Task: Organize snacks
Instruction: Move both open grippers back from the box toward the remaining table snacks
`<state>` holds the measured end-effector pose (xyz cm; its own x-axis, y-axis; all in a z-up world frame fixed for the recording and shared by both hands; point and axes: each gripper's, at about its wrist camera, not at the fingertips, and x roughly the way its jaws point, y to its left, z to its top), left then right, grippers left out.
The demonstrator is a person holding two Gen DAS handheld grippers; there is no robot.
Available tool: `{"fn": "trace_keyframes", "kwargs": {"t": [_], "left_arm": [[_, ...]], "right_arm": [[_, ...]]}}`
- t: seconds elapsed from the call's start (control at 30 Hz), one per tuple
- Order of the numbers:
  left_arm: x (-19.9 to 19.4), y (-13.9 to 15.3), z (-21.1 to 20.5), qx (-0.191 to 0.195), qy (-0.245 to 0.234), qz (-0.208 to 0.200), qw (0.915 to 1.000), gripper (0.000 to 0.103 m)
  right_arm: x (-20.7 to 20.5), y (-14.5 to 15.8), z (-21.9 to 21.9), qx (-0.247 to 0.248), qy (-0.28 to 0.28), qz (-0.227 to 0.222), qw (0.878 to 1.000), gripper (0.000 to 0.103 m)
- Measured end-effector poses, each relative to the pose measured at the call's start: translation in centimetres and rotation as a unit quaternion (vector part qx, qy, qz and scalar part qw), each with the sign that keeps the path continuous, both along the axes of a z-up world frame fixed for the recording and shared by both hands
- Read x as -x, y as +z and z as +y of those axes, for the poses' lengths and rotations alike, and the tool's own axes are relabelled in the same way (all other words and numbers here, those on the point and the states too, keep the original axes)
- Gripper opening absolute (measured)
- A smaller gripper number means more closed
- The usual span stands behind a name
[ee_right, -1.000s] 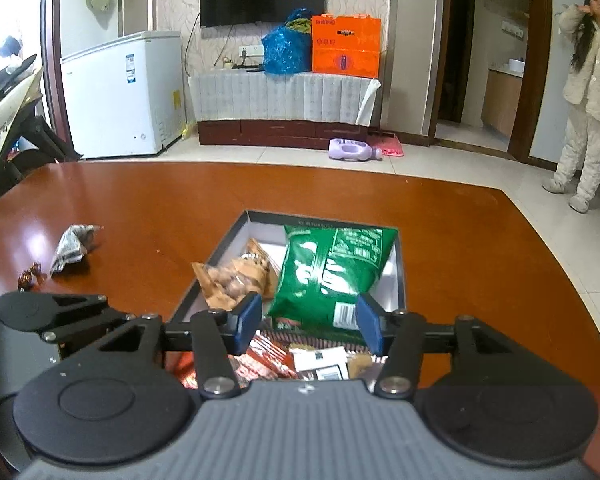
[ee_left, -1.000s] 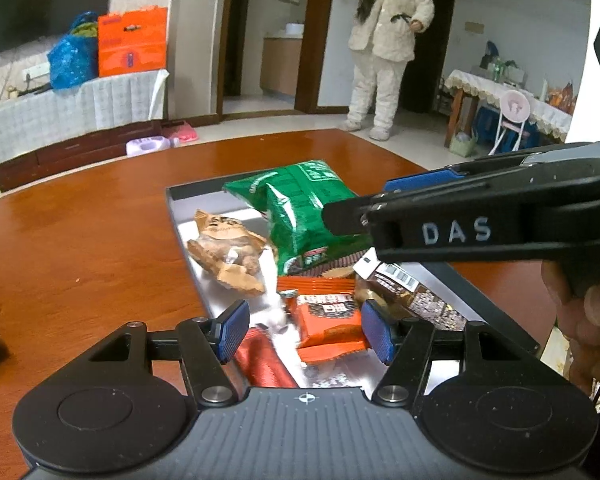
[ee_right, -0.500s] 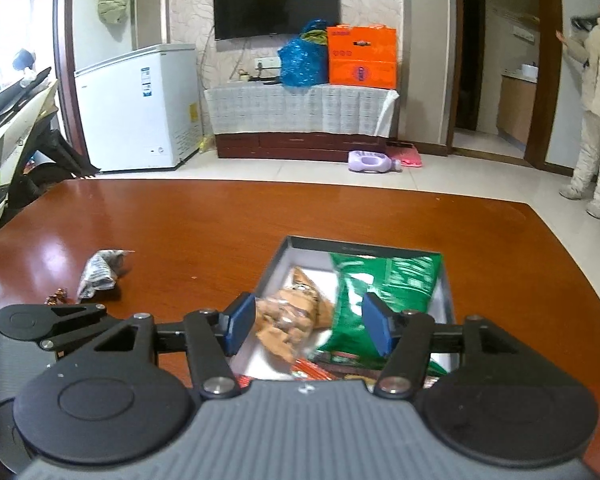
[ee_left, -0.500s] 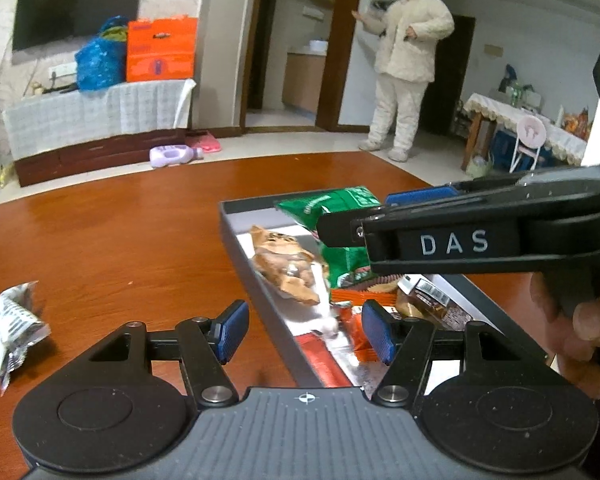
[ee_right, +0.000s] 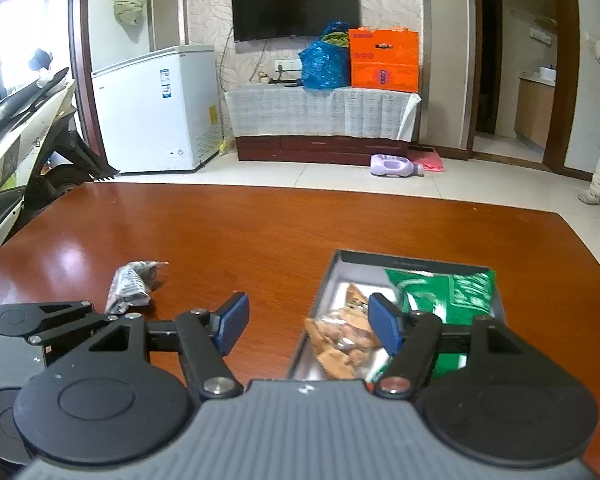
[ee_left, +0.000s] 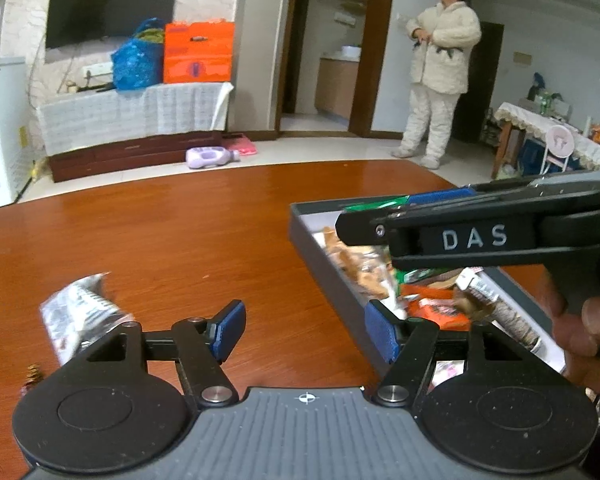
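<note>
The left hand-held gripper (ee_left: 302, 332) is hanging over bare tabletop (ee_left: 172, 248) with its blue pads spread and widening, and nothing is sitting between them. It is pointing toward the gap between the grey tray (ee_left: 324, 276) and a crumpled silver snack wrapper (ee_left: 78, 312) lying loose on the wood, which is probably why it is empty and opening: that stray packet looks like the next thing to collect. A tiny gold-coloured item (ee_left: 32, 374) is resting near the wrapper, though it is too blurred to name.

The right hand-held gripper (ee_right: 308, 326) is likewise widening with nothing pinched, straddling the tray's near left corner. In the left view its black body is reaching across the tray from the right, gripped by a hand (ee_left: 580, 332).

The snacks are mostly gathered inside the tray, so they are staying contained: a green chip bag (ee_right: 452, 292) at the far right, a clear bag of brown crisps (ee_right: 340, 340) along the left wall, and an orange packet (ee_left: 440, 310) and a barcode-labelled bar (ee_left: 496, 300) nearer the front.
</note>
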<state>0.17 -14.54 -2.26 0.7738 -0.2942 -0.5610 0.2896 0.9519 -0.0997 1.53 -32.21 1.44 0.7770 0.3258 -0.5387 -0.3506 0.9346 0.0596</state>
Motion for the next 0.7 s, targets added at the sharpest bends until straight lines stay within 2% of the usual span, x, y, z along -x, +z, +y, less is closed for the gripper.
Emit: {"fn": "trace_keyframes", "kwargs": {"t": [0.7], "left_arm": [[2.6, 0.1, 9.2, -0.026, 0.080, 0.005, 0.9964, 0.066]], "right_arm": [[-1.3, -0.7, 9.2, 0.001, 0.061, 0.015, 0.998, 0.068]]}}
